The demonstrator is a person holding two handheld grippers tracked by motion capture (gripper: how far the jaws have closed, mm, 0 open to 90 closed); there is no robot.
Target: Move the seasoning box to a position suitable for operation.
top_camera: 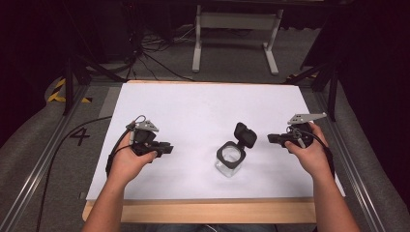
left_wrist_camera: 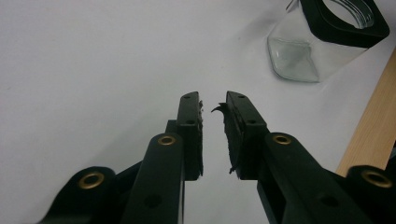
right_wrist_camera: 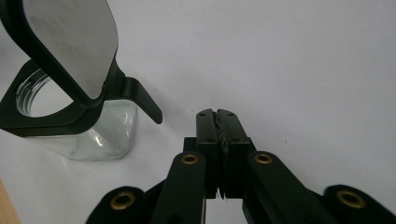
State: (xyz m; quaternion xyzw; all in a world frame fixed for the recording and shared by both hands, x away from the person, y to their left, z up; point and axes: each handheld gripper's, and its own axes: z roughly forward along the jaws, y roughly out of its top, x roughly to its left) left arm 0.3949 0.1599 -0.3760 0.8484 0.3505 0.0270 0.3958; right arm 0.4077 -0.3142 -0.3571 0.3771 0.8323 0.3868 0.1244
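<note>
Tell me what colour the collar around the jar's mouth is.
Black, on a clear glass jar; the collar shows best in the right gripper view.

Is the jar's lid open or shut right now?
Open. The lid is swung up and back on its hinge, and the jar stands upright with its round mouth uncovered; nothing is visible inside it.
</note>
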